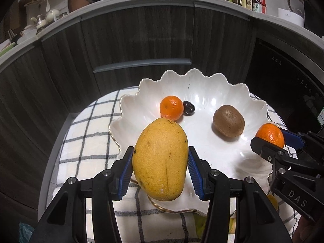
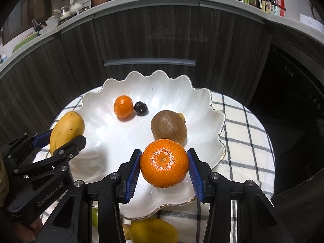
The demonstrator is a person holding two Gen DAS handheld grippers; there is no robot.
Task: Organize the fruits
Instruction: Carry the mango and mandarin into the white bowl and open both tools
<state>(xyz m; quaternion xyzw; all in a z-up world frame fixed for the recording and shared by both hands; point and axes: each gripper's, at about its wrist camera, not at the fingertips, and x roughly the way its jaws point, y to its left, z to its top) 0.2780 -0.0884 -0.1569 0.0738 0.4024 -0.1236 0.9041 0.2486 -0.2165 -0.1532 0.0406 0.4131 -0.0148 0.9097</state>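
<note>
We hold 2 black grippers with blue ribbed pads over a white scalloped ceramic bowl with a gold rim [image 1: 202, 89] [image 2: 97, 99], which sits on a white cloth with a dark grid pattern [image 1: 81, 133] [image 2: 243, 133].

Our left gripper [image 1: 161, 164] [image 2: 60, 136] is clamped on a yellow oval mango [image 1: 160, 160] [image 2: 66, 130]. The mango stands lengthwise between the 2 pads, both pads touching its sides, and it hangs over the bowl's near left rim. In the right wrist view the same mango shows at the bowl's left edge, pinched between the left gripper's fingers.

Our right gripper [image 2: 164, 169] [image 1: 272, 139] is clamped on a round orange mandarin [image 2: 164, 163] [image 1: 270, 134]. Both pads press its sides, and it sits above the near right part of the bowl.

Inside the bowl lie 3 loose fruits. A second, smaller orange mandarin [image 1: 171, 108] [image 2: 123, 106] rests toward the far side, with a small dark round plum-like fruit [image 1: 188, 107] [image 2: 140, 107] just beside it on its right, touching or nearly so. A brown fuzzy kiwi [image 1: 228, 124] [image 2: 169, 127] lies to the right of these, well apart from the mango and just beyond the held mandarin.

Blurred yellow and green fruit [image 2: 151, 230] shows on the cloth below the bowl's near rim; we cannot tell what kind it is.
</note>
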